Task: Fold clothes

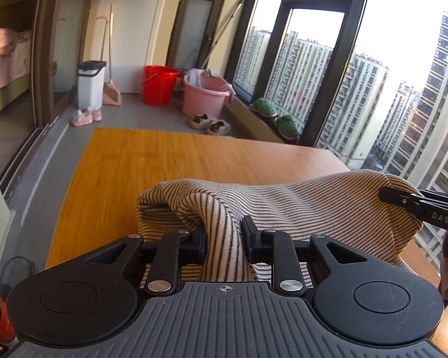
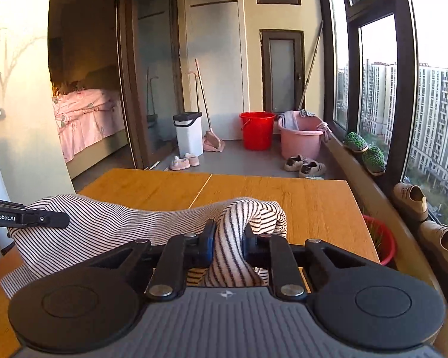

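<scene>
While both tools pinch the striped garment (image 1: pixel 298 205), the cloth hangs as a sagging band between them above the wooden bench (image 1: pixel 152 161), its lower part trailing down toward the near edge. The left tool (image 1: pixel 224 238) has its fingers drawn close on a bunched fold of the fabric, and the right tool (image 2: pixel 229 240) grips a similar twisted bunch at the other end; neither is fully closed, because the thick cloth fills the gap.

The step in hand looks like carrying a held edge across to make a fold. To do it well, both tools should travel level and at the same pace, so the span between them stays taut enough not to droop into wrinkles. The bunched grips are a risk: twisted fabric may set a crooked crease, so the edge wants laying down flat on the bare wood ahead before either grip lets go. Pulling too hard apart could slip the cloth from one grip.
</scene>
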